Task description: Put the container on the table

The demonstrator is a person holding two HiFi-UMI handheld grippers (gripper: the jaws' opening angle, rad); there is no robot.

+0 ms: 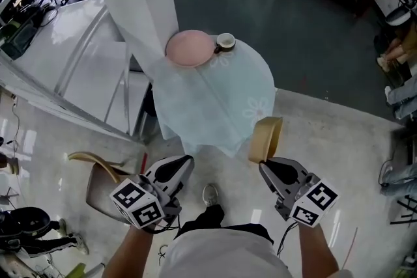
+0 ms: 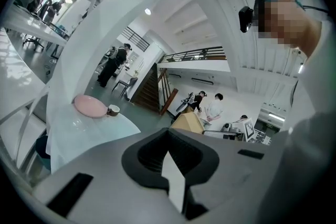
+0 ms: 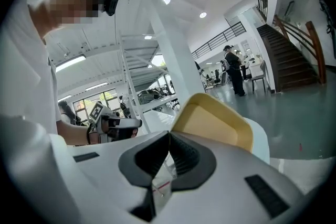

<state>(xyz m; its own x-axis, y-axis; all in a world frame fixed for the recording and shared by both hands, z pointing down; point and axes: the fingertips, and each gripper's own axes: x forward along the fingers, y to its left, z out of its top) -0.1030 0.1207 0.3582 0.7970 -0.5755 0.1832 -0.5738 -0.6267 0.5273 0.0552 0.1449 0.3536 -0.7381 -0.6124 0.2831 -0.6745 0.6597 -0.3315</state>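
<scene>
Pink plate (image 1: 189,47), perhaps cup (image 1: 225,42), on table (image 1: 228,101)

Both white, the left gripper (image 1: 184,161) and right gripper (image 1: 264,167): black-lined fingers (image 1: 171,170), checkered marker cubes (image 1: 138,203), thin black cable (image 1: 284,239). White shirt (image 1: 221,256), dark trousers (image 1: 207,218), grey shoe (image 1: 210,194).
</scene>
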